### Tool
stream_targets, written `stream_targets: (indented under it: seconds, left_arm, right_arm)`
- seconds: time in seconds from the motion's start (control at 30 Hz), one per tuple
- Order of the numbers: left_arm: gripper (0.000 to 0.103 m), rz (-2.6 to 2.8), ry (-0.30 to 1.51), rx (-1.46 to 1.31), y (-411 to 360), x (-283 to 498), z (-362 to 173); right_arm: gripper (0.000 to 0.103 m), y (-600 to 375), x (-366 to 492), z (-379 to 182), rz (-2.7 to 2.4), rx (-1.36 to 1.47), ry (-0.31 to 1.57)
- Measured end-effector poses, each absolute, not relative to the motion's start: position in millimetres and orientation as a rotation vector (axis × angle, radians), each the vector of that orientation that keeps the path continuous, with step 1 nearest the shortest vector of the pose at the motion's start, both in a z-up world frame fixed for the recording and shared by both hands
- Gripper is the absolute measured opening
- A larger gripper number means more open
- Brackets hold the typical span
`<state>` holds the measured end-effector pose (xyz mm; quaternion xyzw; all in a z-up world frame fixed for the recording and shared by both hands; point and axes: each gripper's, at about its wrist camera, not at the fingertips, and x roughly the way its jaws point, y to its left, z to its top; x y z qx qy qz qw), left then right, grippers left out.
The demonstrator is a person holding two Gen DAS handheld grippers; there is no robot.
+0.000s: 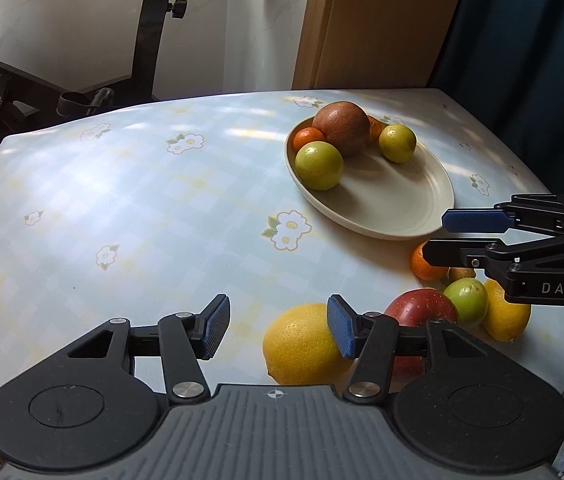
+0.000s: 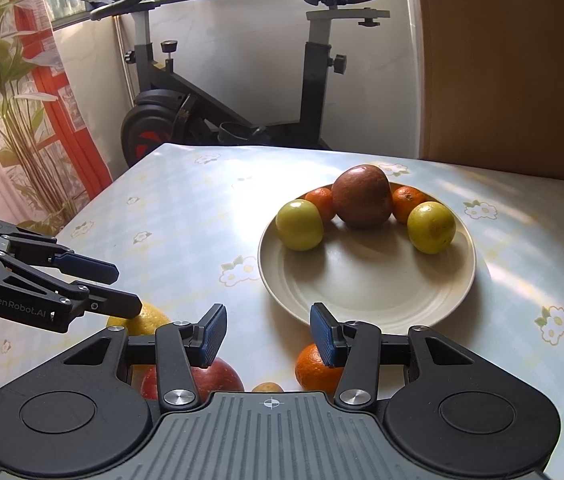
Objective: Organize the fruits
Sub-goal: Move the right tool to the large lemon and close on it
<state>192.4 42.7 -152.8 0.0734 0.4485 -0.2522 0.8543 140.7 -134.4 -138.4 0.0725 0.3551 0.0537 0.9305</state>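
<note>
- You are looking at one cream plate (image 2: 366, 304) sitting on the flowered table (image 1: 121, 200).
- The plate is carrying five fruits: one reddish-brown fruit (image 2: 362, 196), two small oranges (image 2: 321, 200) (image 2: 408, 202) and two yellow-green fruits (image 2: 300, 225) (image 2: 430, 227).
- Off the plate, six fruits are lying together: two yellow citrus (image 1: 302, 346) (image 1: 508, 314), one red apple (image 1: 422, 308), one green fruit (image 1: 466, 300), one orange (image 1: 426, 266) and one small, mostly hidden yellowish fruit (image 1: 462, 273).
- You are holding two grippers (image 1: 277, 330) (image 2: 267, 334).

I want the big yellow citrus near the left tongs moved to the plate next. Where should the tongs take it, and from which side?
Take the yellow citrus across its round middle, coming down from above. It lies free on the table, open toward the flowered cloth; the red apple crowds its other side. The left tongs stand open, one pad already beside it.
</note>
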Motion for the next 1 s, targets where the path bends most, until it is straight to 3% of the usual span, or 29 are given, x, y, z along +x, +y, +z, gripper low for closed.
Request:
stream_targets:
  seconds: [1.0]
  left_arm:
    - [0.055, -0.368, 0.894, -0.148, 137, 194, -142]
  right_arm:
    - [0.041, -18, 172, -140, 0.409, -0.207, 0.862]
